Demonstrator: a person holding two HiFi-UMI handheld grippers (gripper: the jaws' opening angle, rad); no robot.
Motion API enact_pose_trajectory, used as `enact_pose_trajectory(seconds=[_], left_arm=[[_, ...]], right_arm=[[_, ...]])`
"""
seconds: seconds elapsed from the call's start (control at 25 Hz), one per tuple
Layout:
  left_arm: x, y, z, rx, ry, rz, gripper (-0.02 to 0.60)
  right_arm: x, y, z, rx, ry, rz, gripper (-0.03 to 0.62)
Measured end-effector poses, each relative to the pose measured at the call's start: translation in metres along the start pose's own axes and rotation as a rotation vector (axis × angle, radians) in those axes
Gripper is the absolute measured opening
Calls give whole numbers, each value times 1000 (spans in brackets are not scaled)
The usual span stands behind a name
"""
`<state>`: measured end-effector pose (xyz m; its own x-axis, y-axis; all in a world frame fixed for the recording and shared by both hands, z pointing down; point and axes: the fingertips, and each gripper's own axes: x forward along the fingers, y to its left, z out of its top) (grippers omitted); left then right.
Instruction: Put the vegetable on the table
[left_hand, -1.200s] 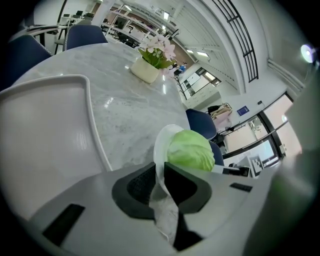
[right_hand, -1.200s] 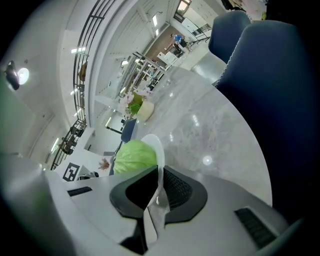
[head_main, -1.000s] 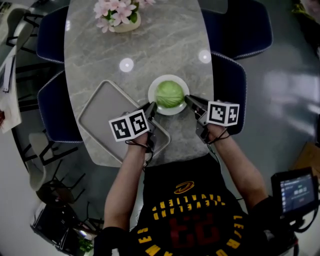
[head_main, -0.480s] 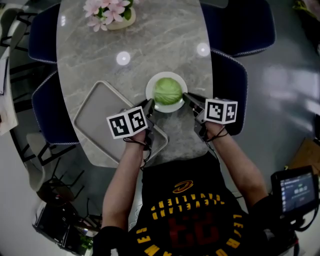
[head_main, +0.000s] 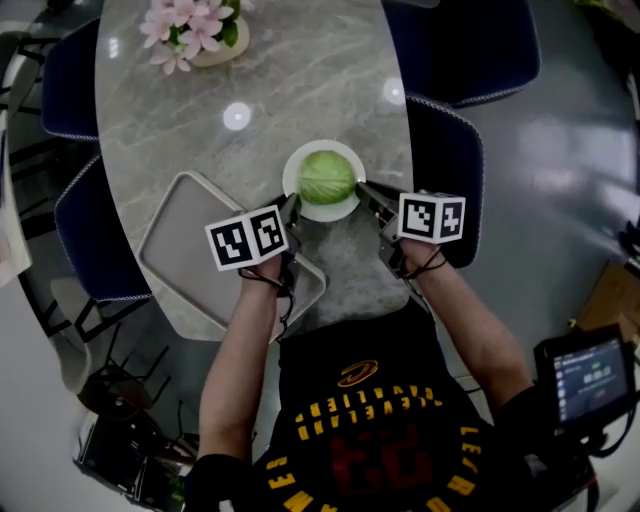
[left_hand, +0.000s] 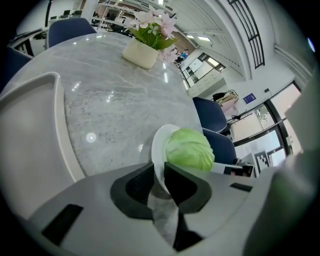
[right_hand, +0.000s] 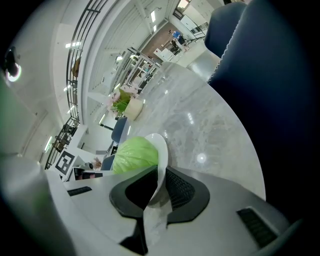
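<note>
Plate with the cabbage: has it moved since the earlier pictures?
Yes. Head view: the plate has shifted slightly away from the tray, toward the flower vase.

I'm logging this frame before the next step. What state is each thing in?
Plate: gripped at two opposite sides, over the table.
Cabbage: whole, on the plate.
Left gripper: shut on the plate's rim.
Right gripper: shut on the opposite rim.
Tray: empty, lying on the table.
Flower pot: upright.
</note>
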<state>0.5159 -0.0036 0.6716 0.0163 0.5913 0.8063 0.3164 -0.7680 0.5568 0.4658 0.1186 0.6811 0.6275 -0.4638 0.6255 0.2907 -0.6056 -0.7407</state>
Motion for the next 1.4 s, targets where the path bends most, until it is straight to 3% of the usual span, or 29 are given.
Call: enact_pose_trajectory(seconds=[0.2, 0.52, 0.6, 0.76, 1.0, 1.12, 1.28, 1.4], left_arm=[[5, 1, 0, 18, 32, 23, 52], [8, 5, -7, 41, 73, 97, 60], [8, 5, -8, 39, 74, 103, 60], [4, 8, -9, 58, 72, 133, 60], [-4, 16, -4, 70, 38, 159, 60], [-12, 13, 1, 73, -15, 157, 60], [-34, -8, 18, 70, -196, 81, 60], [-55, -28, 25, 116, -300, 30, 60]], right_arm=[[1, -5, -2, 13, -6, -11, 38], [1, -6, -5, -57, 10, -64, 40], [1, -5, -5, -72, 9, -81, 40], [-6, -4, -3, -147, 1, -140, 106], [-18, -5, 10, -170, -41, -151, 107], [-23, 2, 15, -186, -78, -145, 108], [-31, 19, 21, -213, -135, -121, 107], [-37, 36, 24, -244, -171, -88, 107]])
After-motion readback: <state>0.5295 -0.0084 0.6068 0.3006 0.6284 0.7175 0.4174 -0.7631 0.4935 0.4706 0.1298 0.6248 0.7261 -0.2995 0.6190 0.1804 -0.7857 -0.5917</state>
